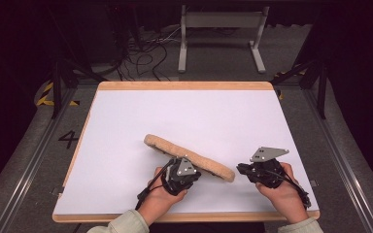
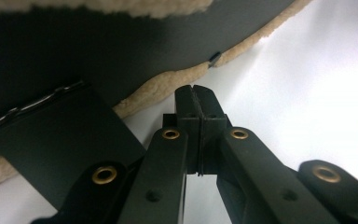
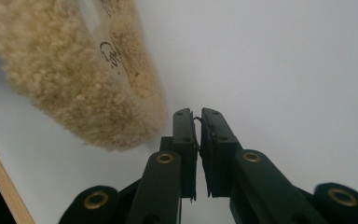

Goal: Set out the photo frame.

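A long beige fleece pad (image 1: 189,156) lies slantwise on the white table top (image 1: 184,114). Its dark underside (image 2: 121,46) faces my left gripper view, with the woolly rim (image 2: 168,86) resting on the table. My left gripper (image 2: 196,91) is shut, nothing between its jaws, its tips just short of that rim. From above, the left gripper (image 1: 178,167) sits against the pad's near edge at the middle. My right gripper (image 3: 196,116) is shut with a hairline gap, beside the pad's rounded fleece end (image 3: 84,93). Seen from above, the right gripper (image 1: 240,168) points left at that end.
A dark flat flap (image 2: 51,144) hangs from the pad's underside, left of my left jaws. The table's wooden edge (image 3: 4,186) runs close by at the lower left. A white metal frame (image 1: 221,29) and cables (image 1: 141,53) stand on the floor behind the table.
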